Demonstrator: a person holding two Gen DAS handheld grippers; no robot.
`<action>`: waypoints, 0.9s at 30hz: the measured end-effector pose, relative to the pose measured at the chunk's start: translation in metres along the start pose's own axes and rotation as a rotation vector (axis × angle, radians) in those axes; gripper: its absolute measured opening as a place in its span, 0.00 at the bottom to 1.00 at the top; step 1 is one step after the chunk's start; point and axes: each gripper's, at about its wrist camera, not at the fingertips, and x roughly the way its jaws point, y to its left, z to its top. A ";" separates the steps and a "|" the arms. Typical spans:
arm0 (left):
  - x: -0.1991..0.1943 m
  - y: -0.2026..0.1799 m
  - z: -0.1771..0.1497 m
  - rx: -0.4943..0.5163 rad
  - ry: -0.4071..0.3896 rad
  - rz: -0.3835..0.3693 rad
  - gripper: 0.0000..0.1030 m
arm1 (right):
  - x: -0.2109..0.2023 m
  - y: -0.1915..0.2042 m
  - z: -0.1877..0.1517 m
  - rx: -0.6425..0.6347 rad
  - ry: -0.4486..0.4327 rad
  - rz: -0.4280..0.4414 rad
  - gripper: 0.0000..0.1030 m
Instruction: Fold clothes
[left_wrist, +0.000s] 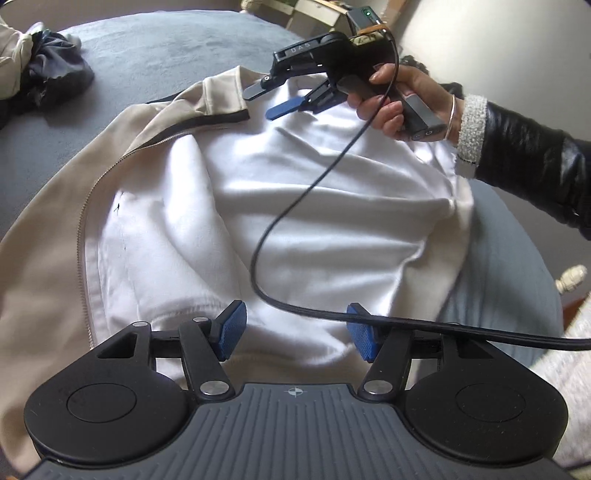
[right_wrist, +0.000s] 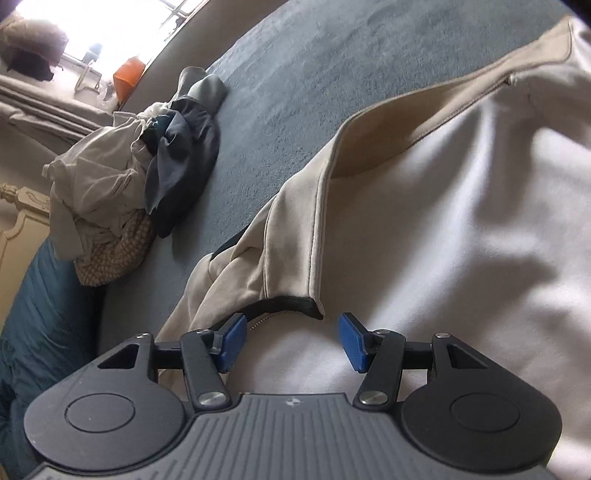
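Grey bed (left_wrist: 155, 48) carries my cream jacket (left_wrist: 48, 229), lining up, spread for its first fold. Both tools, left (left_wrist: 295, 332) and right (right_wrist: 291, 341), stand spread, pinching nothing. Next, I judge, each must grip an edge.

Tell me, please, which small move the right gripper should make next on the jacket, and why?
Probably lower the right gripper and close its jaws on the black-trimmed collar edge just ahead. Both grippers are open and hold nothing, and the beige jacket lies opened on the grey bed cover, white lining up and wrinkled. The collar is the nearest firm edge for starting a fold.
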 end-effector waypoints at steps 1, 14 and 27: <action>-0.001 0.000 -0.002 0.003 0.005 -0.008 0.59 | -0.010 0.001 -0.005 -0.010 -0.021 -0.007 0.57; 0.047 -0.096 -0.060 0.634 0.188 -0.138 0.59 | -0.196 -0.094 -0.206 0.403 -0.210 0.079 0.59; 0.076 -0.125 -0.141 1.247 0.004 0.153 0.59 | -0.201 -0.203 -0.331 1.041 -0.485 -0.024 0.59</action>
